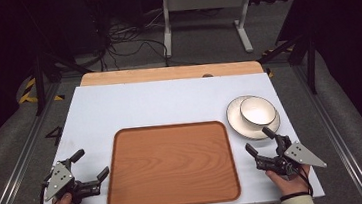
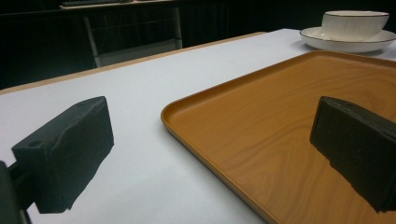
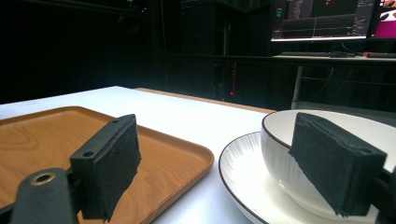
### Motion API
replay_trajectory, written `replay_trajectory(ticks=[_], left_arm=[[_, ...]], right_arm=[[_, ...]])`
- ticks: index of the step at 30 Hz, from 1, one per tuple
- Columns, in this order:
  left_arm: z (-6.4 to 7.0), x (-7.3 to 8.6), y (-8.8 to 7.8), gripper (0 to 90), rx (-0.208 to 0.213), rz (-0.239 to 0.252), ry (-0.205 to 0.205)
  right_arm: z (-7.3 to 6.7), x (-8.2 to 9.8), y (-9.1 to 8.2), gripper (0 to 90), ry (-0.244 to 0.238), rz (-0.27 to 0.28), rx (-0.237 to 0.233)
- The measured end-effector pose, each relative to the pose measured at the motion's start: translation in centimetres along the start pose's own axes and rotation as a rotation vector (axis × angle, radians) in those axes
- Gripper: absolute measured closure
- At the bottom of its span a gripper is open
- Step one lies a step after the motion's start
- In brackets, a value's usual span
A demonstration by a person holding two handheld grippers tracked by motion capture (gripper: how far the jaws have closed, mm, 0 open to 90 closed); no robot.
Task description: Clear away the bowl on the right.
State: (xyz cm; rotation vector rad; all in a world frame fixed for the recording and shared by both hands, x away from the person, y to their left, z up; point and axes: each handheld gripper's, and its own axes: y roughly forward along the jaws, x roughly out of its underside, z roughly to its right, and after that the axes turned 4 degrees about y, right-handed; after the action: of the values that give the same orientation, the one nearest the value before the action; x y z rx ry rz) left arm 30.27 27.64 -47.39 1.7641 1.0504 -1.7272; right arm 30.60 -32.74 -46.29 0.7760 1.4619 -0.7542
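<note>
Tray (image 1: 171,165) lies bare mid-surface; plate (image 1: 236,122) with bowl (image 1: 257,110) sits beside its far right corner, untouched. Right gripper (image 1: 257,141) hovers near the plate, left gripper (image 1: 90,164) beside the tray, both apart. Nothing moved yet, I judge.

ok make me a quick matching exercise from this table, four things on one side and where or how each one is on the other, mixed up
Things:
1. bowl
2. plate
3. tray
4. right gripper

Places or states:
A. lies in the middle of the table, nothing on it
B. sits on the plate
C. jaws open, just short of the plate
D. on the white table top, right of the tray

Pairs: 1-B, 2-D, 3-A, 4-C
</note>
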Motion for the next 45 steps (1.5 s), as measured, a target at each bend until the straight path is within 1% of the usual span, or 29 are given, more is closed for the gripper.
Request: replay_trajectory(ticks=[25,32,34,36,40,45], left_arm=[[0.1,0.0,0.0,0.4,-0.003,0.002,0.002],[0.1,0.0,0.0,0.3,-0.003,0.005,0.002],[0.1,0.0,0.0,0.3,-0.003,0.004,0.005],[0.1,0.0,0.0,0.3,-0.003,0.004,0.006],[0.1,0.0,0.0,0.3,-0.004,0.004,0.005],[0.1,0.0,0.0,0.3,-0.004,0.005,0.006]], right_arm=[[0.1,0.0,0.0,15.6,0.015,0.0,0.007],[0.2,-0.1,0.1,15.6,0.034,-0.01,0.018],[0.3,-0.2,0.1,16.9,0.04,-0.014,0.021],[0.4,-0.3,0.2,17.5,0.053,-0.037,0.022],[0.2,-0.6,0.3,17.4,0.053,-0.036,0.016],[0.1,-1.6,0.5,17.4,0.039,-0.034,0.013]])
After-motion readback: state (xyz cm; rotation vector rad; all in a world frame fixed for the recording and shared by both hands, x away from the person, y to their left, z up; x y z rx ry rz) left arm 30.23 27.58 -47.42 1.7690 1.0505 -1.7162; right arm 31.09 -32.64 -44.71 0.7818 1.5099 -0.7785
